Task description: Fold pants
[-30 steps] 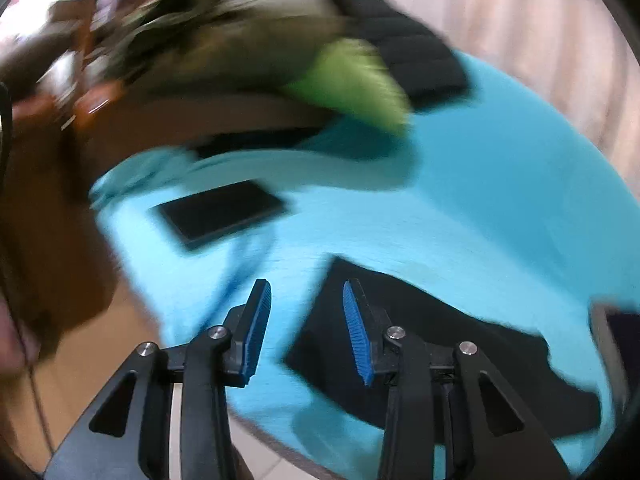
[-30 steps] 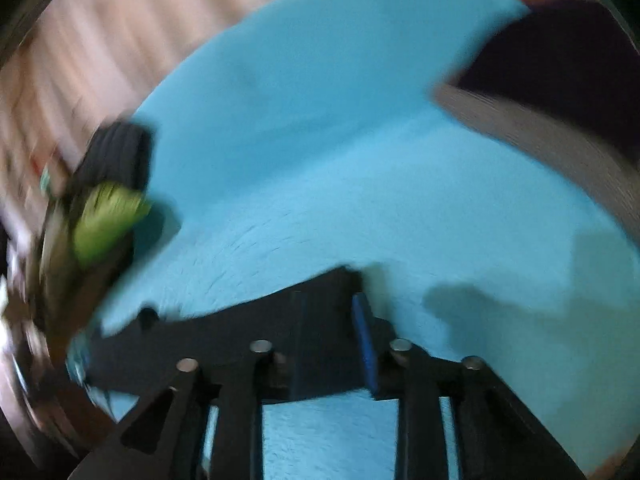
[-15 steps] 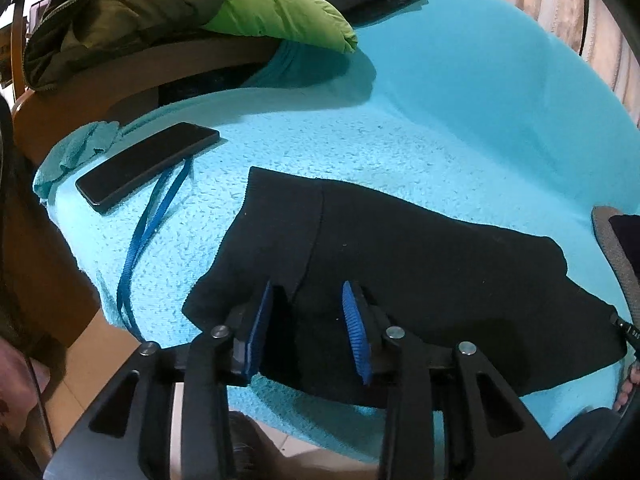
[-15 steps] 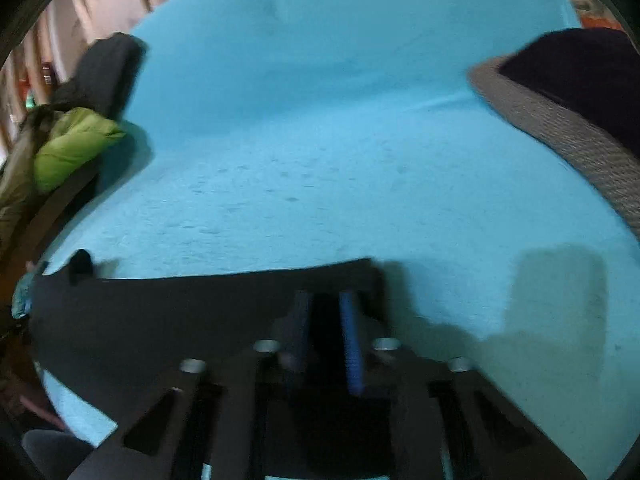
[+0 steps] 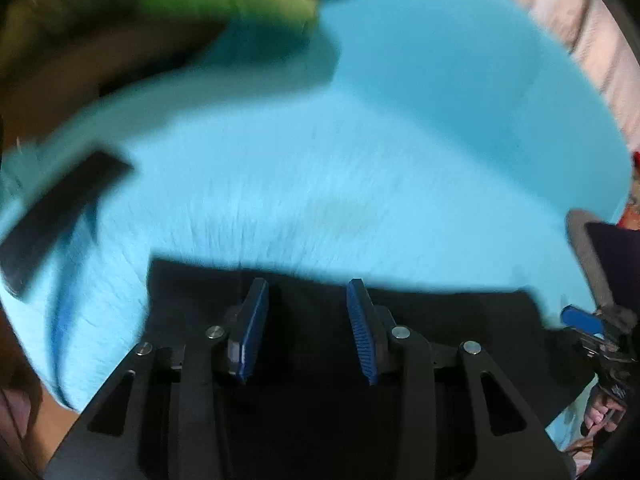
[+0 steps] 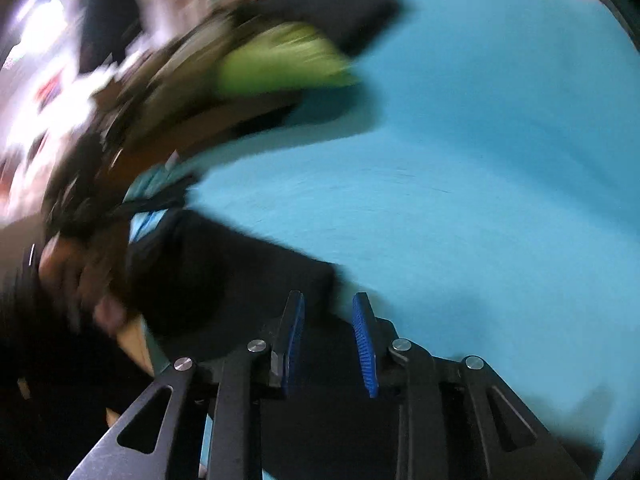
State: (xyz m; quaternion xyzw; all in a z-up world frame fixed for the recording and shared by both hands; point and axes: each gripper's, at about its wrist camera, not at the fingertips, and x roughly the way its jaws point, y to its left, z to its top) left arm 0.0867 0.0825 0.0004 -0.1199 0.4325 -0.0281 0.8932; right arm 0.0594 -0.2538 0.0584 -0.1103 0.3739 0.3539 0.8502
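Two grippers poised over black pants (image 5: 400,312) spread on a turquoise blanket (image 5: 360,160). Left gripper (image 5: 307,328) above the pants' near edge, jaws apart, gripping nothing. Right gripper (image 6: 329,336) likewise, jaws apart. Beyond the pants: green jacket (image 6: 276,64), blurred black phone (image 5: 60,216).

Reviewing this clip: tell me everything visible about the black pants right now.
The black pants look like plain dark matte fabric, lying flat on the turquoise fleecy blanket near its front edge. Motion blur hides seams and details. The left gripper is open just over the cloth; the right gripper is also open at the other end. No pad visibly pinches the fabric.
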